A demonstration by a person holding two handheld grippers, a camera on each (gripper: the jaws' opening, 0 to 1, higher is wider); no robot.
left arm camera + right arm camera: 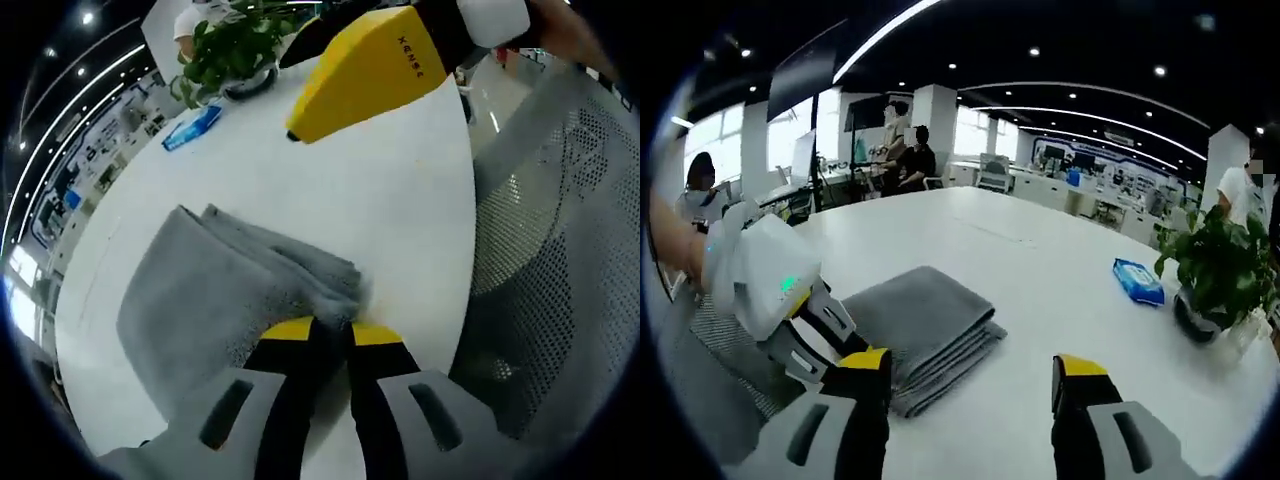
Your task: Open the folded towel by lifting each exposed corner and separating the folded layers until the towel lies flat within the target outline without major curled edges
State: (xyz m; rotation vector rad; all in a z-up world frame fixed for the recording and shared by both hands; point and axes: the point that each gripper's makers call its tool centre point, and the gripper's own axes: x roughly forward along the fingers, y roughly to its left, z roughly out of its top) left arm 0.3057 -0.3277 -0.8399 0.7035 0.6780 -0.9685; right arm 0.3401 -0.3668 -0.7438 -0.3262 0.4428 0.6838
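Note:
The grey towel (pixel 220 290) lies folded in several layers on the white table (pixel 400 200). My left gripper (pixel 333 332) is shut on the towel's near corner, its yellow-tipped jaws pressed close together. In the right gripper view the towel (pixel 925 315) lies left of centre, and the left gripper (pixel 840 335) with its white box comes in at the towel's near left edge. My right gripper (pixel 973 365) is open above the bare table just right of the towel, with nothing between its jaws. From the left gripper view, the right gripper (pixel 365 70) hovers as a large yellow shape beyond the towel.
A potted plant (pixel 1215 265) and a blue packet (pixel 1137 281) stand on the far part of the table (pixel 1040 240). A grey mesh chair (pixel 560 250) sits beside the table edge near the left gripper. People and desks fill the office behind.

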